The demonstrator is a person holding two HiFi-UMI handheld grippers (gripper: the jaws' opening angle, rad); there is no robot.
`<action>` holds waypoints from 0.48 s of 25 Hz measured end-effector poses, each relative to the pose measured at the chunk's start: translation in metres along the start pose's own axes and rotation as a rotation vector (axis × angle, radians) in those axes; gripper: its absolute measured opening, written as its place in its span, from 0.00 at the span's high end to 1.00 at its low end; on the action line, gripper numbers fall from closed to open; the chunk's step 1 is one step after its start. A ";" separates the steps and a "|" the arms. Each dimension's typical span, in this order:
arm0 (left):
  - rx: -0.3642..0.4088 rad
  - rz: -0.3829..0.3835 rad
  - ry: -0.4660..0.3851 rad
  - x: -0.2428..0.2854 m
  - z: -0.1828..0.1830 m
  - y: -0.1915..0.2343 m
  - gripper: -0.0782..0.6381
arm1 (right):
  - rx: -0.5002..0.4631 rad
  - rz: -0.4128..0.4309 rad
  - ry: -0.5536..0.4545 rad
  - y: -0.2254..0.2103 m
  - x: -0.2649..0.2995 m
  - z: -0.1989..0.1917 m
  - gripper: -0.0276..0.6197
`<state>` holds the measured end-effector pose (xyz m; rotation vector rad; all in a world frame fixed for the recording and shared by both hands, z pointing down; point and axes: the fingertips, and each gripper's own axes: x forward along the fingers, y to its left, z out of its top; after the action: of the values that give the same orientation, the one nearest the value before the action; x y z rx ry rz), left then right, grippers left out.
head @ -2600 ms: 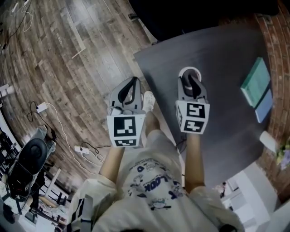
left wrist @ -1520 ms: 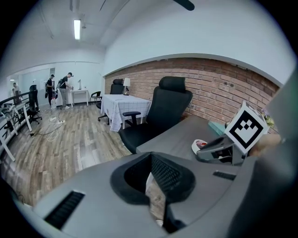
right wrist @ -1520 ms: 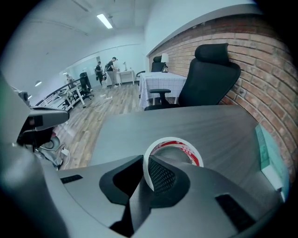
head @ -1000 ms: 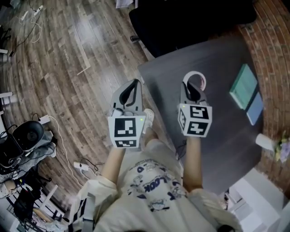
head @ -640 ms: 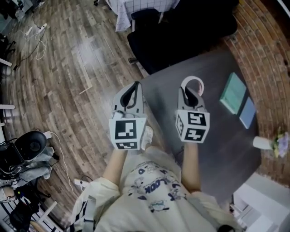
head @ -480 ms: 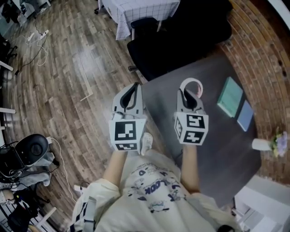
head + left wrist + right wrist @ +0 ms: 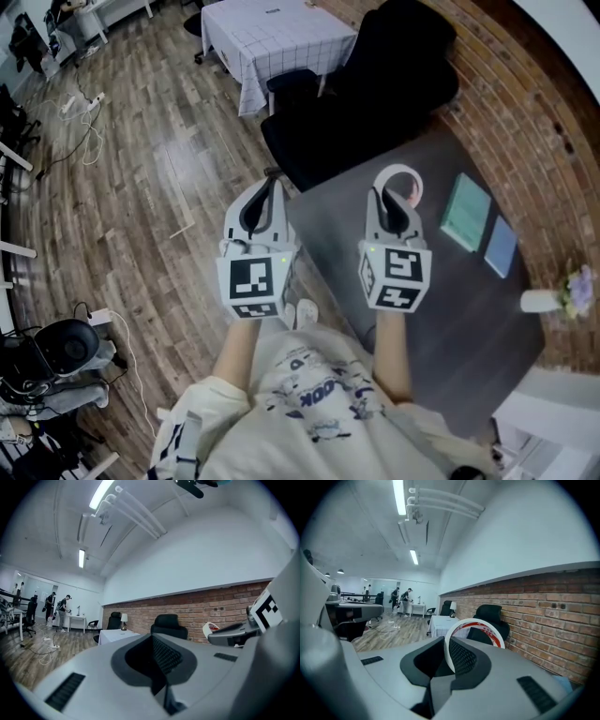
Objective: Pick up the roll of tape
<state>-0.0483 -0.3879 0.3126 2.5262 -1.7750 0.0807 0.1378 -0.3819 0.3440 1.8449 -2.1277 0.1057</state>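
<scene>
The right tongs (image 7: 392,199) pinch the roll of tape (image 7: 413,184) by its thin wall, clear above the far left part of the surface (image 7: 469,291), while the left tongs (image 7: 265,202) sit closed and empty, and so narrow a bite could let the roll swivel or slip free on a jolt.

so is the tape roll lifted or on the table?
Lifted. The right gripper is shut on the tape roll, which stands on edge between its jaws, clear of the table.
</scene>
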 end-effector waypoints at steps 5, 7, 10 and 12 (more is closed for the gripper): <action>0.007 0.006 -0.013 -0.005 0.007 -0.001 0.89 | 0.020 -0.017 -0.047 -0.005 -0.010 0.009 0.90; 0.009 0.004 -0.018 -0.006 0.010 -0.002 0.89 | 0.028 -0.024 -0.060 -0.006 -0.013 0.012 0.90; 0.015 0.000 -0.021 -0.007 0.013 -0.005 0.89 | 0.037 -0.031 -0.085 -0.007 -0.017 0.017 0.90; 0.016 -0.001 -0.023 -0.006 0.012 -0.007 0.89 | 0.043 -0.031 -0.094 -0.008 -0.018 0.016 0.90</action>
<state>-0.0442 -0.3805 0.3001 2.5491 -1.7885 0.0671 0.1443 -0.3707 0.3222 1.9426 -2.1743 0.0595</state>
